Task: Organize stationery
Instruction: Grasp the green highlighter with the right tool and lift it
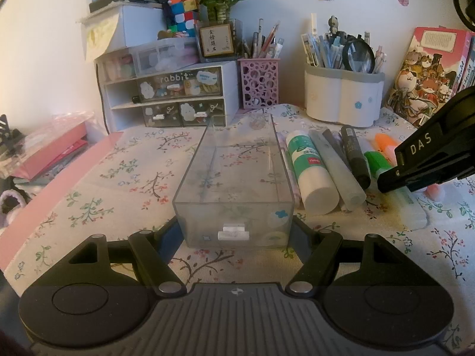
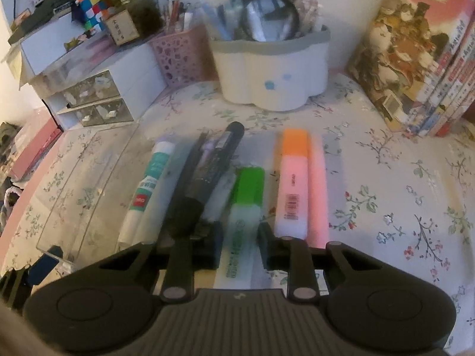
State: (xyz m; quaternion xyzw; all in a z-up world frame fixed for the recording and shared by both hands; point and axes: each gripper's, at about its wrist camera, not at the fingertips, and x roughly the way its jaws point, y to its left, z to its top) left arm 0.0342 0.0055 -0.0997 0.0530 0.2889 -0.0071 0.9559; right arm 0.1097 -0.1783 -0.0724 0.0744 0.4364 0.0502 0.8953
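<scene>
Left jaws [image 1: 236,231] clamp the clear plastic drawer [image 1: 234,178]; right jaws [image 2: 239,240] straddle the green highlighter [image 2: 245,204], contact unclear.

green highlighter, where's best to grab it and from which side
Take the green highlighter across its pale flat body, below the green cap, coming down from above at the near end. It lies flat, pointing away, with a black marker close on its left and an orange highlighter on its right, so the right claw should straddle its narrow width.
</scene>
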